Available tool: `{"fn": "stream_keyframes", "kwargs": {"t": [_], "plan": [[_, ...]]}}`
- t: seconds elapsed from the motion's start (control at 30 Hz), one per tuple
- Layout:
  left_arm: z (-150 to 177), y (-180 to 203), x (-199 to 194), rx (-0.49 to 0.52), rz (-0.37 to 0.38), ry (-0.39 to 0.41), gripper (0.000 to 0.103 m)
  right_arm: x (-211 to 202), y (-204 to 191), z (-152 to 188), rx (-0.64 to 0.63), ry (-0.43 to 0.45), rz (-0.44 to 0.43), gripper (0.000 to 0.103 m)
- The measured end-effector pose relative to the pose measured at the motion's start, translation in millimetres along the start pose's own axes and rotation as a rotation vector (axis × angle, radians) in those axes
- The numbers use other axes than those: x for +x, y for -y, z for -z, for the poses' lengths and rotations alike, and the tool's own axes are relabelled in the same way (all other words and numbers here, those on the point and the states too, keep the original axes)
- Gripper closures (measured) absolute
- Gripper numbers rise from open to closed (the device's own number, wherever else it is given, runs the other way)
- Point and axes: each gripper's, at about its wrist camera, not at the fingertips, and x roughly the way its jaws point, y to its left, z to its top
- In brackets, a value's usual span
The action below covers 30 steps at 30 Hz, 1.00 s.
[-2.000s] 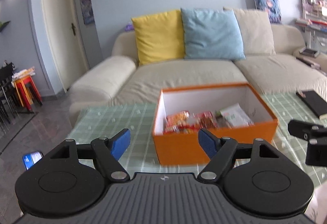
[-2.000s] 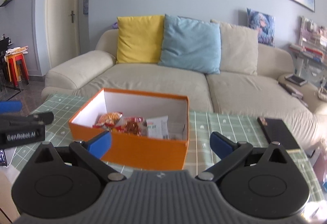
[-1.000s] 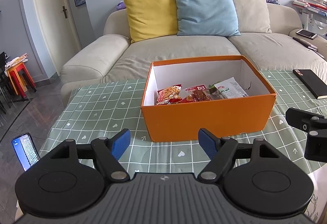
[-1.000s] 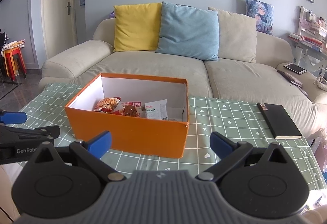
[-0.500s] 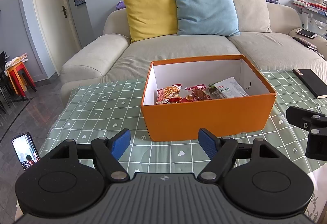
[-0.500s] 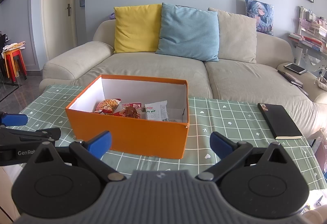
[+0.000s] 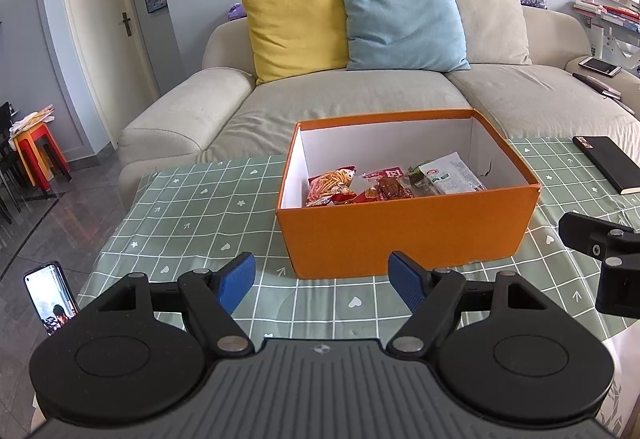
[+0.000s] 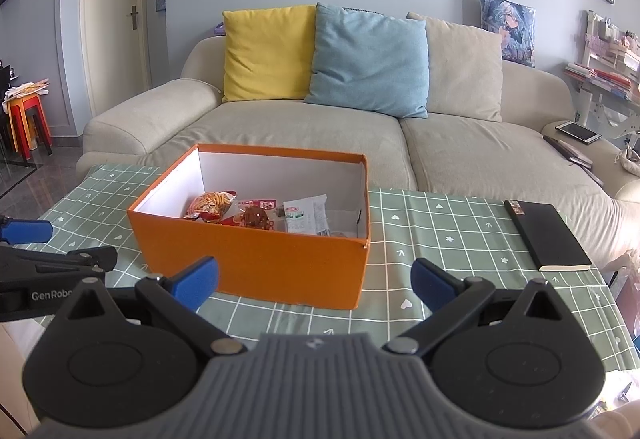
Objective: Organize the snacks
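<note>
Both grippers hover empty: left gripper (image 7: pixel 322 281) and right gripper (image 8: pixel 314 279), jaws spread wide. Snacks (image 7: pixel 384 185) sit centre frame inside the orange box (image 7: pixel 404 235). Best approach, I'd say: come in over the rim, pinch one packet's edge.

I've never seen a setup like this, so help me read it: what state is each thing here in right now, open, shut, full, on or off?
Left gripper: open, holding nothing.
Right gripper: open, holding nothing.
Orange box: lidless, upright on the table, partly filled.
Snack packets: lying on the box floor, sealed as far as I can tell.
Black notebook: closed, flat on the tablecloth.
Phone: propped upright, screen on.
Door: shut.
</note>
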Motion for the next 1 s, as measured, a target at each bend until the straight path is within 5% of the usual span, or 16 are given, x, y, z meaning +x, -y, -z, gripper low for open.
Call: {"fn": "stream_keyframes", "kwargs": {"t": [1.0], "plan": [[-3.5, -6.4, -3.5, -0.042, -0.004, 0.005, 0.014, 3.6, 1.0, 0.2, -0.001, -0.015, -0.01, 0.004]]}}
